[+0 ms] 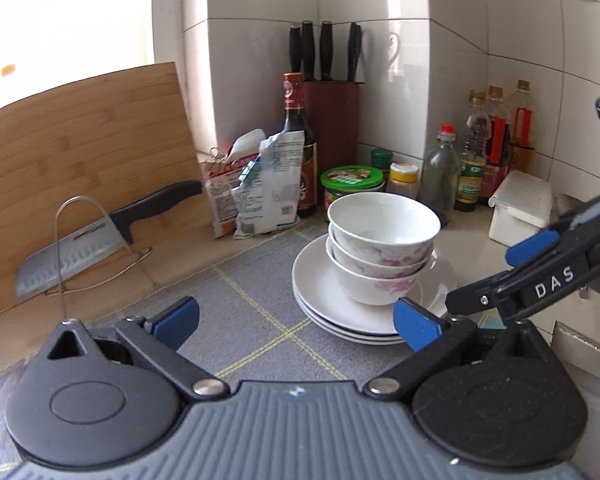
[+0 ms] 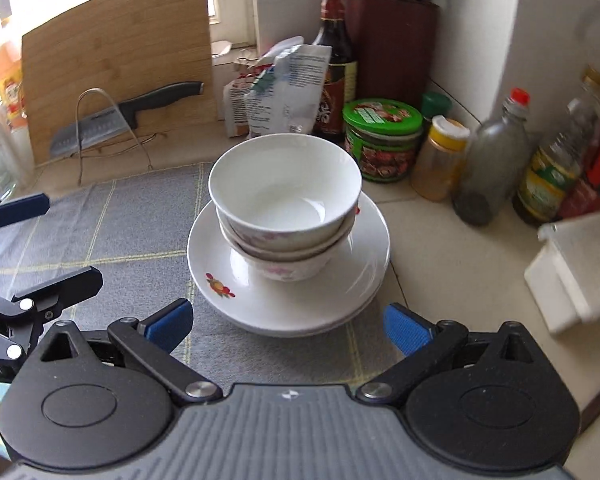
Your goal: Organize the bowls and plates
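Three white bowls with pink flower prints (image 1: 382,252) (image 2: 286,208) are nested upright on a stack of white plates (image 1: 320,292) (image 2: 260,304) on a grey mat. My left gripper (image 1: 296,322) is open and empty, in front of and left of the stack. My right gripper (image 2: 288,326) is open and empty, just in front of the plates' near rim. The right gripper also shows in the left wrist view (image 1: 496,276), beside the stack's right side. The left gripper's fingers (image 2: 20,210) show at the left edge of the right wrist view.
A cleaver on a wire rack (image 1: 76,248) leans against a bamboo cutting board (image 1: 80,152). Food bags (image 1: 260,184), a soy sauce bottle (image 1: 300,136), a knife block (image 1: 332,120), jars (image 1: 352,184) and bottles (image 1: 476,152) line the wall. A white box (image 1: 520,208) sits right.
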A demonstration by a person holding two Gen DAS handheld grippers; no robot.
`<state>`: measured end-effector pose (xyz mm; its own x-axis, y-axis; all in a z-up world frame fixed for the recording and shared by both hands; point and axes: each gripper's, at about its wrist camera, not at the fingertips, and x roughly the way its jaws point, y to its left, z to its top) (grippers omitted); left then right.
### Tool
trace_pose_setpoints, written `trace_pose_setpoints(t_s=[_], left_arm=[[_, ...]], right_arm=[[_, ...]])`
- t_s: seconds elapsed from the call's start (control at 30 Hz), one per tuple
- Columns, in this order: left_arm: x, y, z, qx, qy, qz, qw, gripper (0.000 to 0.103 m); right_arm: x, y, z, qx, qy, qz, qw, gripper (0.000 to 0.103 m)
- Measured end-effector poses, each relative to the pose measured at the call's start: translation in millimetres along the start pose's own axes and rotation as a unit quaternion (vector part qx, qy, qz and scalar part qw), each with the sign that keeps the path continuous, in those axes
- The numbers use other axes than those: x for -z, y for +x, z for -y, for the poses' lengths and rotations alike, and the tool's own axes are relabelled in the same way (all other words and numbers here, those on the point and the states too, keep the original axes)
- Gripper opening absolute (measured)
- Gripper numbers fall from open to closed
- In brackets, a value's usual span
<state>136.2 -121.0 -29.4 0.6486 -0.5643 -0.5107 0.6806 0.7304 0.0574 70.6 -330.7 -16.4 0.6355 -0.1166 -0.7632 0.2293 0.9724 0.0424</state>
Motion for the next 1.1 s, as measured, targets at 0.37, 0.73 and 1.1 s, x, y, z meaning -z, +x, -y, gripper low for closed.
trace_pose_setpoints(t_s=[0.37,0.73,1.1], left_arm=[[-8,-28,-6,-0.043,-0.028,-0.029,0.9983,0.102],[-14,-25,-5,-0.053,-0.043,-0.043,0.9968,0.102],[-17,-17,-7,-0.052,-0.048,-0.049,0.9962,0.102]], right_arm=[[25,-41,-25,0.051,0.056,0.031,0.997,0.103],[21,-42,-28,0.052,0.062,0.035,0.996,0.103],[16,-37,-25,0.053,0.062,0.029,0.996,0.103]])
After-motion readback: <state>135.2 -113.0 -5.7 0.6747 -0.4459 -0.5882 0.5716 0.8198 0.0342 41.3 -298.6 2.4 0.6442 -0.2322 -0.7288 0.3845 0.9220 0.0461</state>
